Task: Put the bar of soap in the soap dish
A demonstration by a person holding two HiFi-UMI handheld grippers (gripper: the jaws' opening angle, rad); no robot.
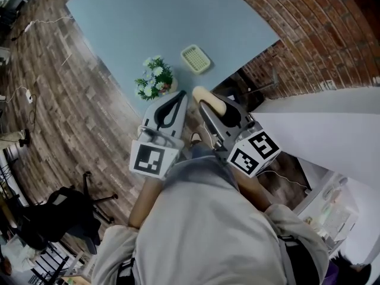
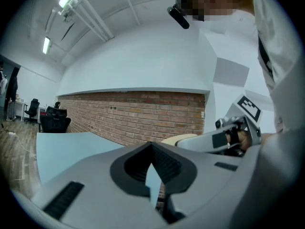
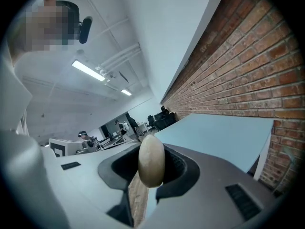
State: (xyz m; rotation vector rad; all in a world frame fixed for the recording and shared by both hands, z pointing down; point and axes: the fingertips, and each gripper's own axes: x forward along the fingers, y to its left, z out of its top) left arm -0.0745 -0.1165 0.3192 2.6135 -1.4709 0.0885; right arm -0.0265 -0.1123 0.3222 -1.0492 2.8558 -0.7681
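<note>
Here we are at the near edge of the pale blue desk (image 1: pixel 160 16), and the right tool (image 1: pixel 209 103) is clamped on the cream, oval bar of soap (image 3: pixel 151 159). The pads press its two broad faces, so the bar stands on edge and pokes out ahead of the tips. That looks a sensible grip: the leading end is free to go down first.

The target, a pale green ridged rectangular soap dish (image 1: pixel 195 59), sits empty on the desk just beyond the soap, close to the desk's corner by the red brick wall (image 1: pixel 309 22). Soap and dish are near each other but clearly apart — nothing has been delivered yet.

The left tool (image 1: pixel 180 95) rides alongside with its tips together and nothing between them. I'd say it is only keeping company, held low and clear of the work. Directly ahead of it is a small bunch of white and blue artificial flowers (image 1: pixel 155 79), standing to the left of the dish.

By my reading the carry is well under way and the placing is what remains. The bar has to get over the dish, come down inside its rim, and only then be let go. The flowers are close enough to brush — worth approaching from the open side.
</note>
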